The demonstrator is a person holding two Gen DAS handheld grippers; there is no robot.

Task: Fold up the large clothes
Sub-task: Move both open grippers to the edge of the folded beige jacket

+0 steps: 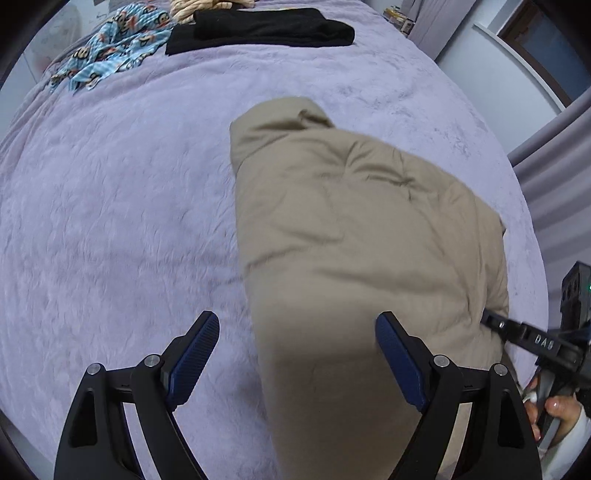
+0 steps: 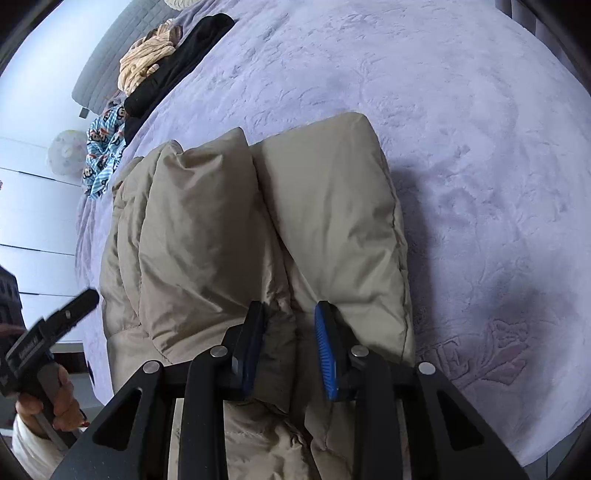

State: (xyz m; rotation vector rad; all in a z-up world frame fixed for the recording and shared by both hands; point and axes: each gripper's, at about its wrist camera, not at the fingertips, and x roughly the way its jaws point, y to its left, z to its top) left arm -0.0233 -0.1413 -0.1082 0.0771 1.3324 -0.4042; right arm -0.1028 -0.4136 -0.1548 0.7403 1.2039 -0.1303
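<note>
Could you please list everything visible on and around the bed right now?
puffy beige padded jacket: one, beige, folded mid-bed
plush lilac bedspread: one, lilac, covering the bed
folded black garment: one, black, far edge
blue cartoon-print cloth: one, blue, beside the black garment
cream striped cloth: one, cream, bunched against the black garment
left tongs: black, blue pads, open above the jacket's edge
right tongs: narrowed around a jacket fold

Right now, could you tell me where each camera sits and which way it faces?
Left wrist: on the left gripper, jaws wide, angled down at the beige padded coat on the purple blanket.
Right wrist: on the right gripper, looking down; a coat fold sits between its jaws.
Shared: coat, blanket, black garment, and each other's gripper and hand.
</note>
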